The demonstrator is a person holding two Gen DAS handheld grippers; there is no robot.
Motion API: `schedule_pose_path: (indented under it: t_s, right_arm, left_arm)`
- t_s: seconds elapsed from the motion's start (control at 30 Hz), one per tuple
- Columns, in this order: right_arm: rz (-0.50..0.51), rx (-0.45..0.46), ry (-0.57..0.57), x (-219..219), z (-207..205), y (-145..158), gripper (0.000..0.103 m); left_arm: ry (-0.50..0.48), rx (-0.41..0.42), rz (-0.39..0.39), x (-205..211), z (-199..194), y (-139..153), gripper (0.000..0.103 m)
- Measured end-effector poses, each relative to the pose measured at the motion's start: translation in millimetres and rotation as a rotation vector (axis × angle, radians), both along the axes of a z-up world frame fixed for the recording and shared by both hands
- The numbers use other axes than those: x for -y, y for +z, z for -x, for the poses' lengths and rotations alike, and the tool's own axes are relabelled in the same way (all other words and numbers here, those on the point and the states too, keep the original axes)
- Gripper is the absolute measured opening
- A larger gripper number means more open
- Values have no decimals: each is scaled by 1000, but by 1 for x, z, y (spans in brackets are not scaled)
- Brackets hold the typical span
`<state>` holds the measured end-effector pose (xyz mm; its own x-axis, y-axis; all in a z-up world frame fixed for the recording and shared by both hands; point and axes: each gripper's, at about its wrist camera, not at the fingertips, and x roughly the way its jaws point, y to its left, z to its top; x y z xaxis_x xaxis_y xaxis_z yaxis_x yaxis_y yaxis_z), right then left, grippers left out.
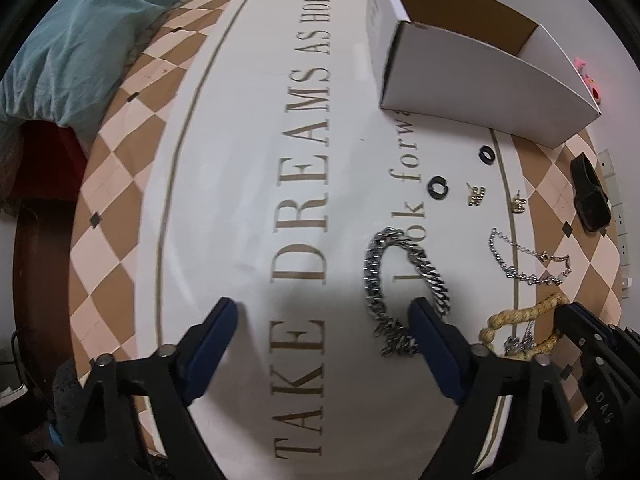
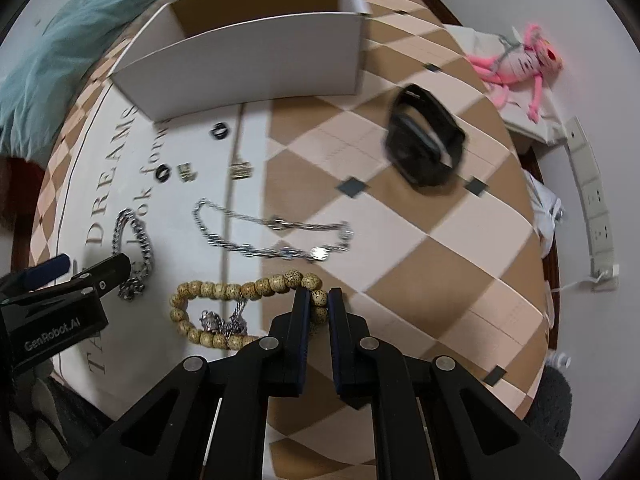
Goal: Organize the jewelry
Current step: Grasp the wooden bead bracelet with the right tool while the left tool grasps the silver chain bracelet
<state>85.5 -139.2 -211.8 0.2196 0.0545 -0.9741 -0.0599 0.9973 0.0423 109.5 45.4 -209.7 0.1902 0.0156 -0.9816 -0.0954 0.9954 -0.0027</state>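
Note:
My left gripper (image 1: 322,308) is open and low over the table mat; its right finger (image 1: 424,316) lies over the thick silver chain bracelet (image 1: 376,268). My right gripper (image 2: 319,298) is shut on the wooden bead bracelet (image 2: 224,290), gripping a bead at its right end. A small silver piece (image 2: 218,320) lies inside the bead loop. A thin silver chain (image 2: 272,240), two black rings (image 1: 440,187) (image 1: 487,155), two gold earrings (image 1: 477,196) (image 1: 519,204) and a black watch (image 2: 426,140) lie on the mat. The open white box (image 2: 248,60) stands behind them.
A teal cloth (image 1: 80,36) lies at the far left edge of the table. A pink plush toy (image 2: 520,64) and a white power strip (image 2: 592,200) sit against the wall on the right. The mat carries printed lettering (image 1: 312,176).

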Motion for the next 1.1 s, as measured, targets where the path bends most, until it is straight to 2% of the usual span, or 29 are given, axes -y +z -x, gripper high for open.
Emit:
schedule_pose_path:
  t_s: [0.1,0.17,0.2,0.3,0.4,0.57,0.7,0.93,1.1]
  right_arm:
    - [-15,4,-36,15,4,2,9]
    - [-19,0,-49,20,5,2,9]
    - [-22,-4,-53,22,6,1,10]
    - [-17,-3,-48,19,9,2,10]
    - [-9,-4,-44,17,7,2,10]
    - [-5,-1,-41,29,-2,-3,10]
    - [-41,12,-65,35,-1,-2,9]
    - [-106,60,-80,40,3,15,9]
    - [-145,88,-80,38,3,30,9]
  left_arm:
    - [-20,17,3,5,-1,0,81]
    - [-42,36,2,10,-4,4,71]
    - [-56,43,1,14,-3,5,62]
    - [-95,60,-1,25,-6,12,22]
    - [-112,60,-3,31,-15,11,6]
    - [-100,67,0,33,-14,12,5]
    - [-79,85,15,26,-10,15,5]
    - [-49,127,63,14,9,40,5]
    - [-36,132,135,9,22,53,5]
